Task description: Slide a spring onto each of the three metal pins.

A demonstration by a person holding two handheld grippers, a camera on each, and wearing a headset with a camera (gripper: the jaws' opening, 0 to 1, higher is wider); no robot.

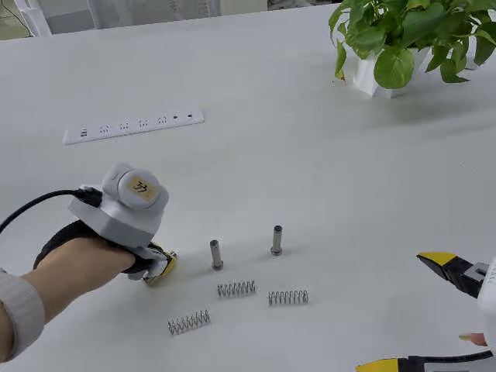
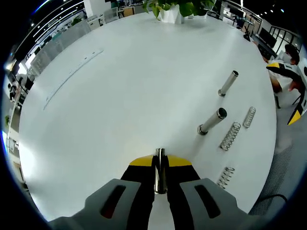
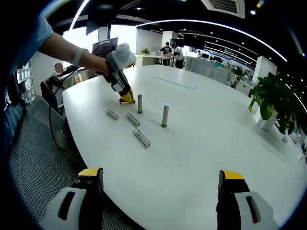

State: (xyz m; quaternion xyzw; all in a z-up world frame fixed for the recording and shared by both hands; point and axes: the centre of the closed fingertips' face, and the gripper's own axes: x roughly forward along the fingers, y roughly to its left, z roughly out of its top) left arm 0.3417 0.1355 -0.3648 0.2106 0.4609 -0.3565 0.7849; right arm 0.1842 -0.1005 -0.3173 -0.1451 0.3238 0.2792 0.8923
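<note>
Looking down on a broad white table (image 1: 310,155), potted plant (image 1: 403,39) at the far corner. From the head view: left gripper (image 1: 159,267) low beside two upright pins (image 1: 216,254), three springs (image 1: 236,289) lying loose in front. Over to the left gripper view: fingers (image 2: 140,165) clamped on the third pin (image 2: 160,170). Now the right gripper view: right gripper (image 3: 161,175) with fingers (image 3: 90,173) wide apart, holding nothing, well short of the springs. By the look of it, nothing threaded yet, all three to go.

Bright, even light; ceiling strips (image 3: 240,37) glow across the top of the right gripper view. The pins (image 1: 277,240) cast soft, short shadows. Gripper views bend at the edges.
</note>
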